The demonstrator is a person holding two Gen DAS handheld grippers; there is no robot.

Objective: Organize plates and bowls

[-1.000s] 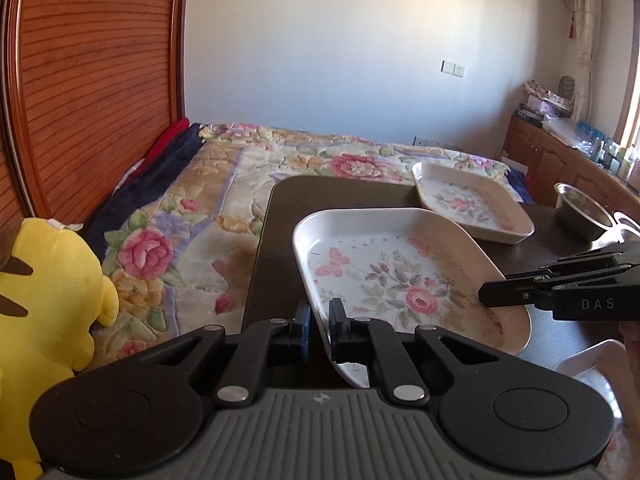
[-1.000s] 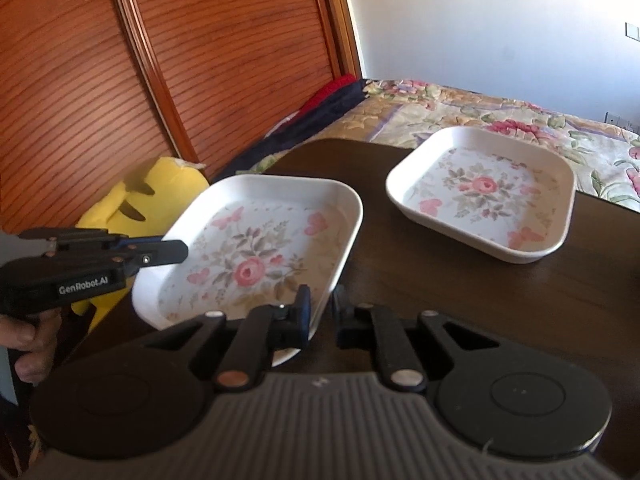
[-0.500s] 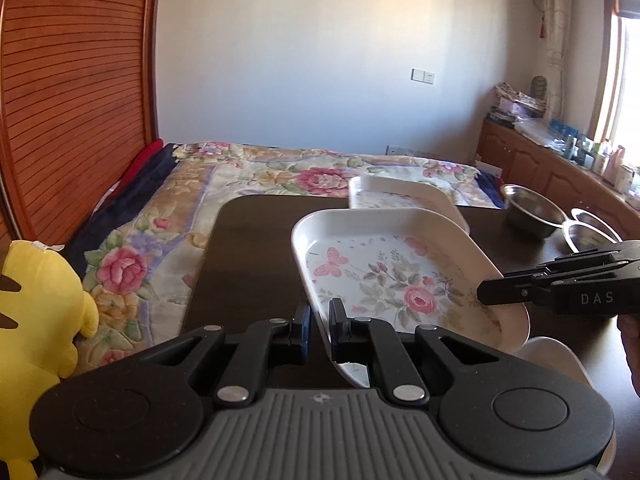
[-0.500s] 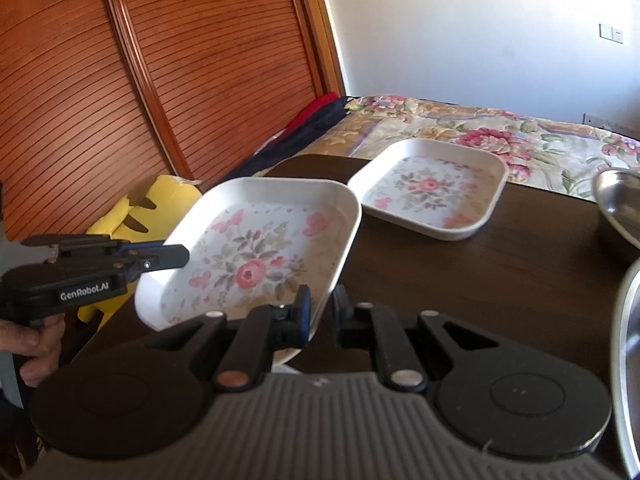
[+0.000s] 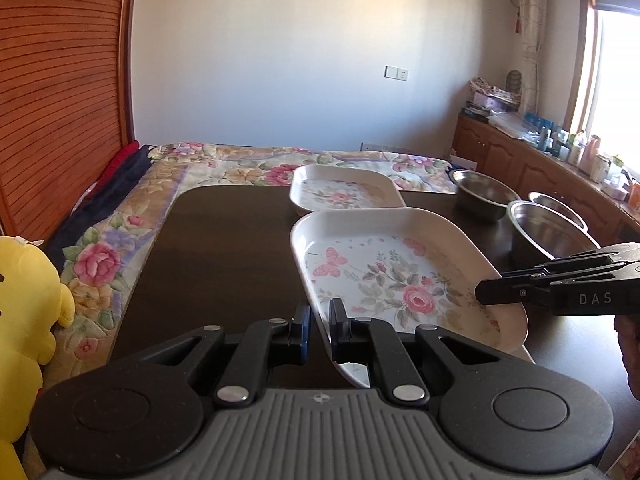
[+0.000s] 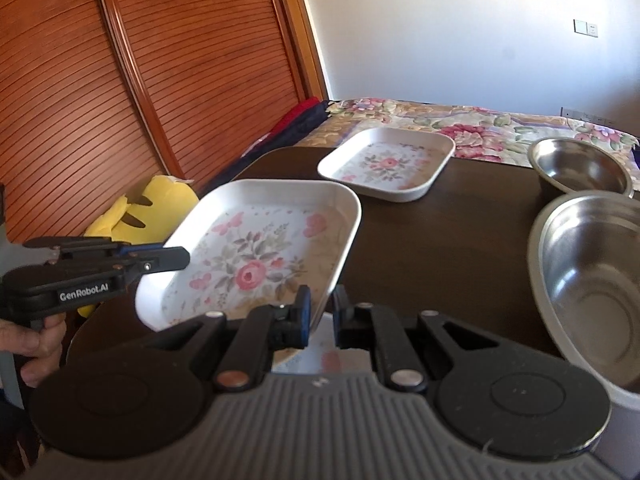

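Plate (image 5: 400,276) with flowers hangs above the table (image 5: 224,248), and you hold it from two sides: your left hand-held gripper (image 5: 319,326) pinches its near rim, your right hand-held gripper (image 6: 320,312) pinches the opposite rim. The second plate (image 6: 388,164) lies straight ahead, further along the table, beside the steel bowls (image 6: 580,168).

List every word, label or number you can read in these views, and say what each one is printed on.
"DAS": white letters on the side of the right gripper, seen from the left wrist camera.
"GenRobot.AI": white letters on the side of the left gripper, seen from the right wrist camera.
Bottles and boxes on the sideboard by the window: any labels are too small to read.
The floral plates and steel bowls carry no text.
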